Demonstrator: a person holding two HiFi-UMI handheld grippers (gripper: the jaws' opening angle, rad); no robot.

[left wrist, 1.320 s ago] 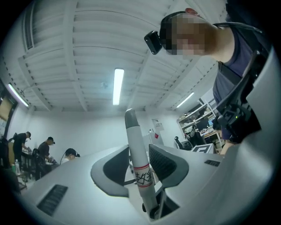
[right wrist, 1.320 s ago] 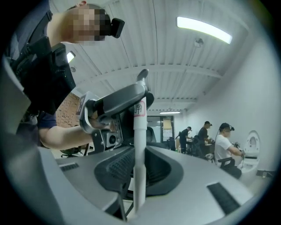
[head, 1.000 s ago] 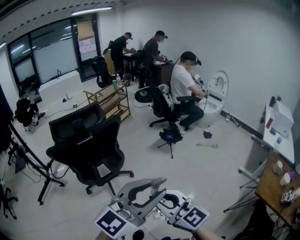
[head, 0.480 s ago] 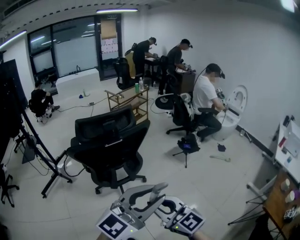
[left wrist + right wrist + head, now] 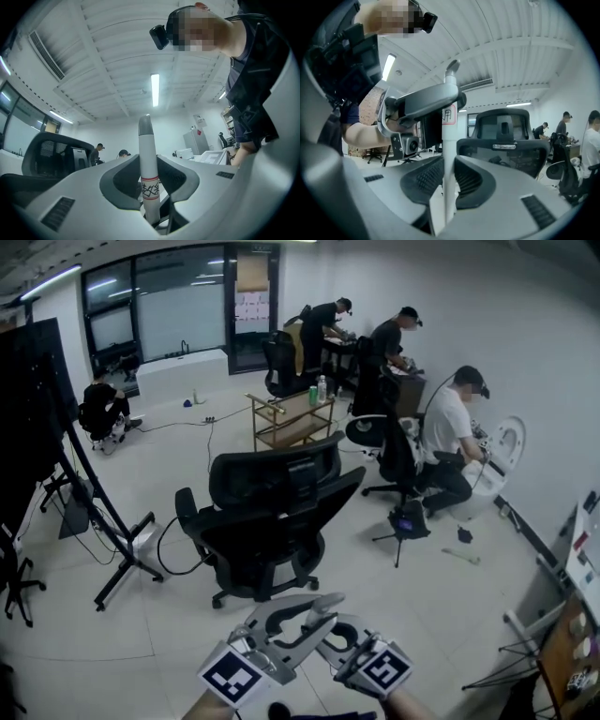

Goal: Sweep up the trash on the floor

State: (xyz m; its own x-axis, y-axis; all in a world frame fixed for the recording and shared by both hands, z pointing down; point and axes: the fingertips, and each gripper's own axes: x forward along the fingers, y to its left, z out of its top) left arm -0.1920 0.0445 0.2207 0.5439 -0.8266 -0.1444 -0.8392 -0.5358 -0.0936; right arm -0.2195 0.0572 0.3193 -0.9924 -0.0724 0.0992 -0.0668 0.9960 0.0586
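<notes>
Clamping one handle (image 5: pixel 449 140), left gripper (image 5: pixel 457 99) uppermost

Heads first, four people: crouching person (image 5: pixel 101 407), first standing worker (image 5: pixel 328 324), second standing worker (image 5: pixel 398 334), seated person (image 5: pixel 452 427). Chairs now, and that's three black office chairs: nearest chair (image 5: pixel 272 512), back chair (image 5: pixel 279 362), third chair (image 5: pixel 392 451). One wooden trolley (image 5: pixel 286 423), and on it two bottles, a green bottle (image 5: pixel 314 395) and a clear bottle (image 5: pixel 322 387). One toilet (image 5: pixel 508 448). One small tripod (image 5: pixel 403 523). One tall black stand (image 5: pixel 98 512). And just one white handle (image 5: pixel 149 159).
</notes>
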